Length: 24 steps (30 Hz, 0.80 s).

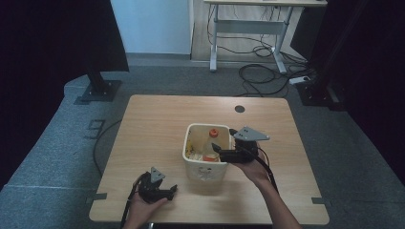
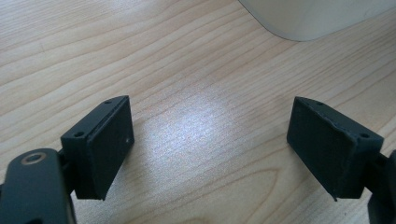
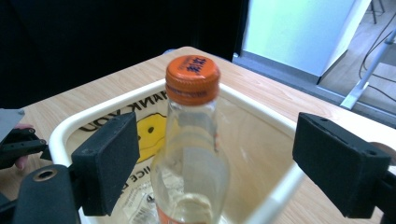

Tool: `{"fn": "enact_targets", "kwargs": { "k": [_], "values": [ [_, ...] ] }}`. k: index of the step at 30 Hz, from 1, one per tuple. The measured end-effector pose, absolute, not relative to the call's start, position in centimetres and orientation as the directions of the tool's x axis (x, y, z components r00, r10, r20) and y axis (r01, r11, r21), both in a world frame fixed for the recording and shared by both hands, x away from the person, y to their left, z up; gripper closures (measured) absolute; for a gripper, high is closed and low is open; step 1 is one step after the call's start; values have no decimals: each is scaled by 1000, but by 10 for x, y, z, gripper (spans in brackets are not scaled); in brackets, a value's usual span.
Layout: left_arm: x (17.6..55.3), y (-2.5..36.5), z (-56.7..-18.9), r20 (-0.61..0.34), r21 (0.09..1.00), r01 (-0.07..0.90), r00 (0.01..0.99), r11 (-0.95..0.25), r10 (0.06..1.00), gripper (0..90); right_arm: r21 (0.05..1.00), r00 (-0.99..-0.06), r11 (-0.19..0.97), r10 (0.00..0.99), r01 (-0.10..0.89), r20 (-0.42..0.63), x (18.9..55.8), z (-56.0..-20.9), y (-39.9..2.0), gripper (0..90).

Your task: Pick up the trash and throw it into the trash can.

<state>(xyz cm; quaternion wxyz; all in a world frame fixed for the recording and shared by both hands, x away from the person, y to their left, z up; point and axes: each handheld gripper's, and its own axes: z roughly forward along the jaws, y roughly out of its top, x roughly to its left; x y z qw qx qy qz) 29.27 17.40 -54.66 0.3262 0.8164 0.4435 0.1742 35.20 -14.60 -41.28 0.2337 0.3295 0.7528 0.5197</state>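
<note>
- The clear bottle (image 3: 191,154) with the orange cap (image 3: 193,78) stands upright inside the cream bin (image 1: 188,157), which sits on the counter (image 1: 153,119) a little toward its near edge and roughly midway between its left and right edges.
- The right hand-held gripper (image 3: 215,163) is spread wide with the bottle's shoulder between its pads (image 3: 112,158), one jaw to each side and neither touching the plastic as far as the right gripper view shows.
- Judged risk: the bottle narrows toward the neck, so a close this high could slide up the taper and slip off, or tip the bottle against the bin wall.
- The bottle sits closer to one pad than the other; an uneven close would likely push it sideways before both pads bite.
- The jaw on the far side of the bottle hangs over the bin's rim (image 3: 275,196). A descent from here could catch that rim and drag or tilt the light bin.
- Printed paper or wrappers (image 3: 140,140) line the bin beside the bottle and might get pinched along with it.
- The left hand-held gripper (image 2: 210,140) rests wide apart and empty near the counter's near-left corner, well clear of the bin, so nothing steadies the bin if it shifts.
</note>
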Motion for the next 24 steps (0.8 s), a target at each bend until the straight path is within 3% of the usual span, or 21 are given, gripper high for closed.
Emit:
{"fn": "enact_targets", "kwargs": {
  "k": [12,24],
  "values": [
    [293,174,-547,-7,688,611,545,-391,839,147,944,-629,219,777,246,-16,331,-426,-190,167],
    [292,174,-547,-5,688,612,542,-391,840,147,934,-590,195,807,298,19,311,-466,-235,176]
  ]
}}
